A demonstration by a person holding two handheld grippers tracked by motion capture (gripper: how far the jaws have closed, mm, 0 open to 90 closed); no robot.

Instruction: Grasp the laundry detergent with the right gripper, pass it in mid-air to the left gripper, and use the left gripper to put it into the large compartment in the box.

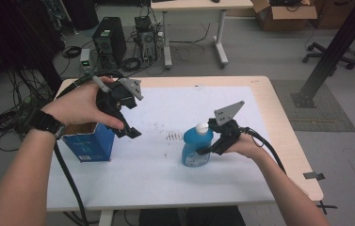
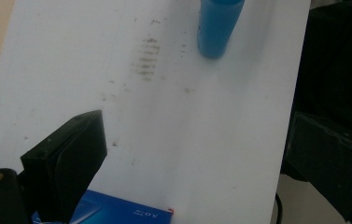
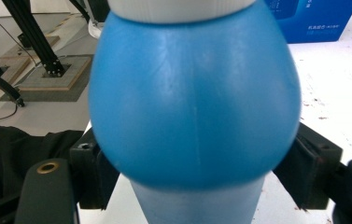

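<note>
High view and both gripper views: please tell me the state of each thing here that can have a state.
Blue bottle: upright on the table, white cap on, held at its body.
Blue box: standing on the table, top open.
Left tongs: open, holding nothing, above the box.
Right tongs: shut on the blue bottle.

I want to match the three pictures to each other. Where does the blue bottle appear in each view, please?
High view: the blue bottle stands right of centre on the white mat, at the right gripper.
Left gripper view: top edge, right of centre.
Right gripper view: centre, very close, between the fingers.
Shared landmark: the blue box.
</note>
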